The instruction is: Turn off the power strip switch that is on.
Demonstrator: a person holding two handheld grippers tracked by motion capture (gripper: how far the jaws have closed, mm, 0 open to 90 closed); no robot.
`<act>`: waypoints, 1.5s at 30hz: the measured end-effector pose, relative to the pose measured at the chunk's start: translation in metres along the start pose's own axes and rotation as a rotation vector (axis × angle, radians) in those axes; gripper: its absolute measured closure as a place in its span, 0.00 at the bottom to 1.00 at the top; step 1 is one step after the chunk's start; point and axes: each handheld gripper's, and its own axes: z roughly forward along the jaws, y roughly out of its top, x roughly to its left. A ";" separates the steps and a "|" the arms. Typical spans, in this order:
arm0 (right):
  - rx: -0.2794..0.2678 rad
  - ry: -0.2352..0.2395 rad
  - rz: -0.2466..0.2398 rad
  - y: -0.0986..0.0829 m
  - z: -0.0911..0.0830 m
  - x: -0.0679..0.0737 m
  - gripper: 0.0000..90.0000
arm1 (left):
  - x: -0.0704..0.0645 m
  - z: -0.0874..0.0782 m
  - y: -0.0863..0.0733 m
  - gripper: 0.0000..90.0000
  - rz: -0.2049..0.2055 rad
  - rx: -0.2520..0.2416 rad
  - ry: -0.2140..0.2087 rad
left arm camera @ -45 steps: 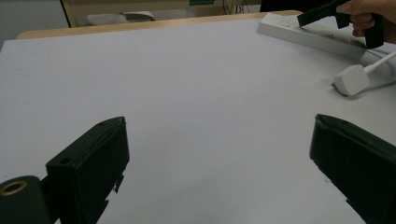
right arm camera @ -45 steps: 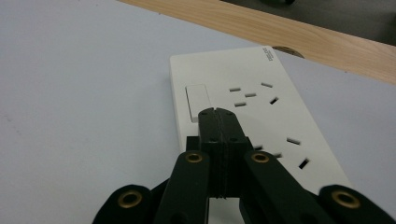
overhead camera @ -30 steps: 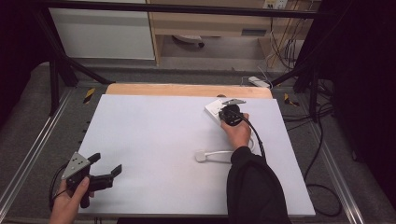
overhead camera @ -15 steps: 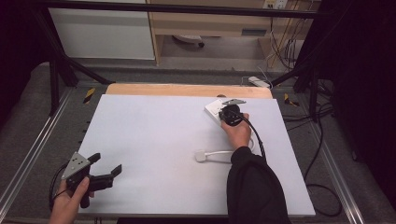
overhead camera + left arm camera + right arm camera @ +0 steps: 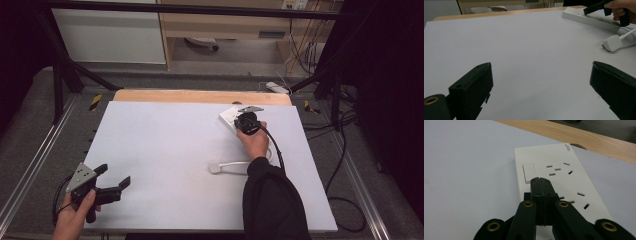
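Worktop (image 5: 165, 150), pale and mostly bare, with broad open room across its left and middle. One white power strip (image 5: 554, 170) lies near the far right edge; the right gripper (image 5: 541, 181), fingers closed together, rests over it. One white plug (image 5: 215, 167) lies nearer. Left gripper (image 5: 112, 176) hovers at the near left corner, fingers spread wide.

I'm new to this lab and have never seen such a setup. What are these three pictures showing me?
A person holds a hand-operated two-jaw gripper in each hand at a white table. The high view looks down from above; the other two come from cameras riding on each gripper. The left gripper hovers near the table's near corner, jaws wide open, holding nothing. The right gripper has its jaws shut together, tips over a white power strip, beside its rocker switch. A white plug with its cable lies loose on the table.
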 end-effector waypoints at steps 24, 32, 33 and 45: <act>-0.033 0.011 0.003 0.005 -0.007 0.001 1.00 | 0.001 0.000 0.000 0.05 -0.001 -0.002 0.002; -0.071 0.025 0.013 0.009 -0.018 -0.001 1.00 | 0.000 0.000 0.000 0.05 -0.001 -0.002 0.002; -0.072 0.024 0.013 0.009 -0.018 -0.001 1.00 | 0.000 0.000 0.000 0.05 0.001 -0.003 0.003; -0.096 0.047 0.045 0.009 -0.024 -0.003 0.95 | 0.000 0.000 0.000 0.05 0.003 0.001 0.002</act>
